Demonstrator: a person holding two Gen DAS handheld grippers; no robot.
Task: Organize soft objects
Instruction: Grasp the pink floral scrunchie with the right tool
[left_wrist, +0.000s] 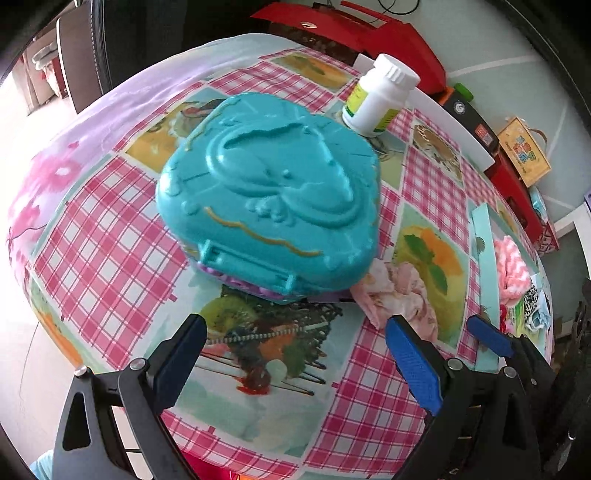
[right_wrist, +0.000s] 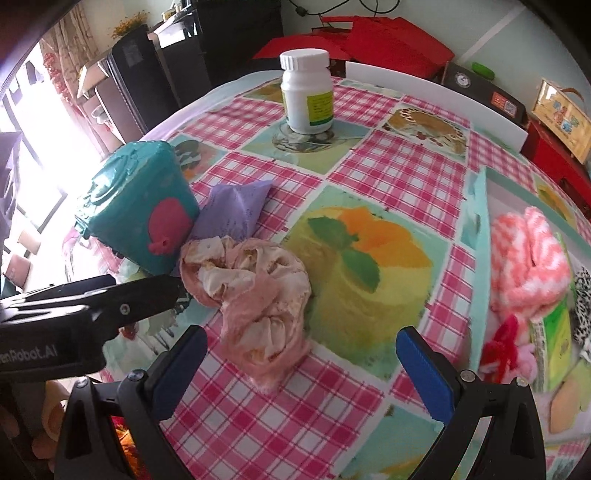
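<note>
A crumpled pink cloth (right_wrist: 255, 295) lies on the checked tablecloth, right of a teal plastic toy case (left_wrist: 269, 192); it also shows in the left wrist view (left_wrist: 399, 295). A purple soft pouch (right_wrist: 232, 212) lies behind the cloth, beside the case (right_wrist: 140, 206). My right gripper (right_wrist: 301, 362) is open and empty, just in front of the cloth. My left gripper (left_wrist: 295, 354) is open and empty, in front of the case. A pale box (right_wrist: 480, 206) at the right holds a pink-and-white knit item (right_wrist: 528, 258) and other soft things.
A white pill bottle (right_wrist: 308, 92) stands at the back of the table. Red boxes (left_wrist: 369, 33) and a black device (right_wrist: 480, 88) lie beyond the far edge. The left gripper's body (right_wrist: 74, 310) reaches in at the left of the right wrist view.
</note>
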